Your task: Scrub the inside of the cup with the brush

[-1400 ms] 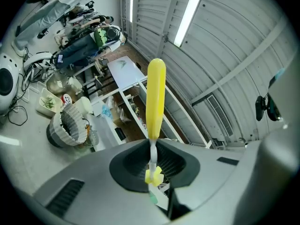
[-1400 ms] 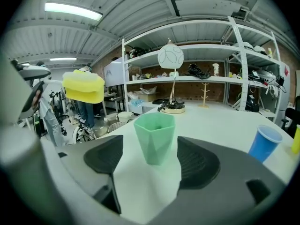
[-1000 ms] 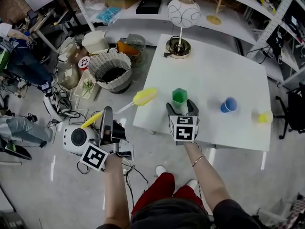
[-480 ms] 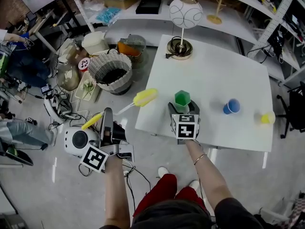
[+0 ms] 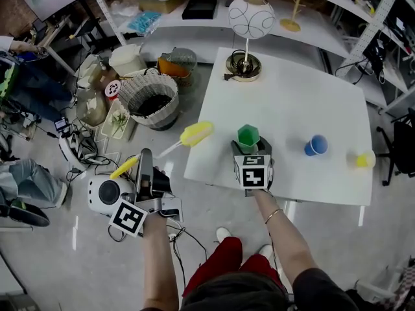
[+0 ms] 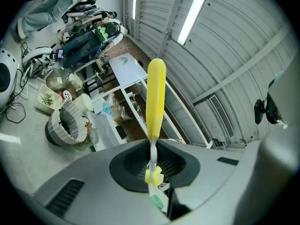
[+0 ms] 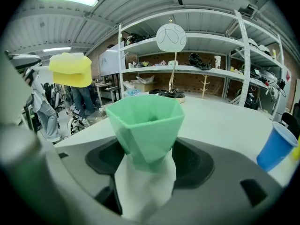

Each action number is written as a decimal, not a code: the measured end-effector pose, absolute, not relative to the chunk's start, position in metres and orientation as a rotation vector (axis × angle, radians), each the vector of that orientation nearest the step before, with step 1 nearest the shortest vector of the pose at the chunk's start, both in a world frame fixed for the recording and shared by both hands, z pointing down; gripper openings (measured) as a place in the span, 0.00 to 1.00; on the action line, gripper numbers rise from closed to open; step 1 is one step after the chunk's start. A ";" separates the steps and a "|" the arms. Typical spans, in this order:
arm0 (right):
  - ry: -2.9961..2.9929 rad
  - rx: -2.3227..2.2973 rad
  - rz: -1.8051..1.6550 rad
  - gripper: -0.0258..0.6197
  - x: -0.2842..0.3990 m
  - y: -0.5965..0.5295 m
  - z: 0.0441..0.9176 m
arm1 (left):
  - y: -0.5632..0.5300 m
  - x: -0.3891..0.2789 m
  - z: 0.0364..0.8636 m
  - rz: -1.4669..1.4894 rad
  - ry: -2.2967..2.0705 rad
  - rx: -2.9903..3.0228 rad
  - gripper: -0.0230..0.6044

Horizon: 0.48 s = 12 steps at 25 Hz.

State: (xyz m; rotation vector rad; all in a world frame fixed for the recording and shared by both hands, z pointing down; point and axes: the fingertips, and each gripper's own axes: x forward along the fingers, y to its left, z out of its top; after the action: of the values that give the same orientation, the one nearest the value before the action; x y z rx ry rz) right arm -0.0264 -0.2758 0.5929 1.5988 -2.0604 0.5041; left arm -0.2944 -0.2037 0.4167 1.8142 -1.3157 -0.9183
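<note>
My right gripper (image 5: 251, 149) is shut on the green cup (image 5: 247, 135), which stands upright near the front left edge of the white table (image 5: 292, 102). In the right gripper view the cup (image 7: 145, 125) is faceted, green above and white below, and fills the space between the jaws (image 7: 147, 168). My left gripper (image 5: 146, 157) hangs over the floor left of the table, shut on the brush's thin white shaft. Its yellow handle (image 5: 125, 165) points left. The yellow brush head (image 5: 197, 133) hovers at the table's left edge, apart from the cup. The handle (image 6: 155, 97) rises large in the left gripper view.
A blue cup (image 5: 314, 144) and a small yellow cup (image 5: 364, 160) stand on the table's right part, and a globe lamp (image 5: 245, 63) stands at its back left. On the floor are a woven basket (image 5: 149, 96), a white round device (image 5: 104, 192), cables and clutter. Shelves line the back.
Only the head view has shifted a little. Both grippers keep their holds and their places.
</note>
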 end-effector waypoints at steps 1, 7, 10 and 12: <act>-2.062 1.597 0.494 0.54 -0.027 -0.276 0.593 | -0.204 -0.294 0.417 -0.920 -1.314 1.815 0.11; -2.072 1.584 0.480 0.53 -0.027 -0.276 0.593 | -0.204 -0.293 0.416 -0.923 -1.312 1.815 0.11; -2.089 1.574 0.463 0.52 -0.027 -0.274 0.589 | -0.203 -0.292 0.415 -0.922 -1.313 1.820 0.11; -2.101 1.573 0.435 0.52 -0.029 -0.273 0.583 | -0.203 -0.291 0.412 -0.926 -1.310 1.823 0.11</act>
State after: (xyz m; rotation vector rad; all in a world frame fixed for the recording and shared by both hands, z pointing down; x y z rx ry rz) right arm -0.0286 -0.2731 0.5833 1.5726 -2.1012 0.4346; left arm -0.2913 -0.2027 0.4119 1.8232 -1.3105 -0.9265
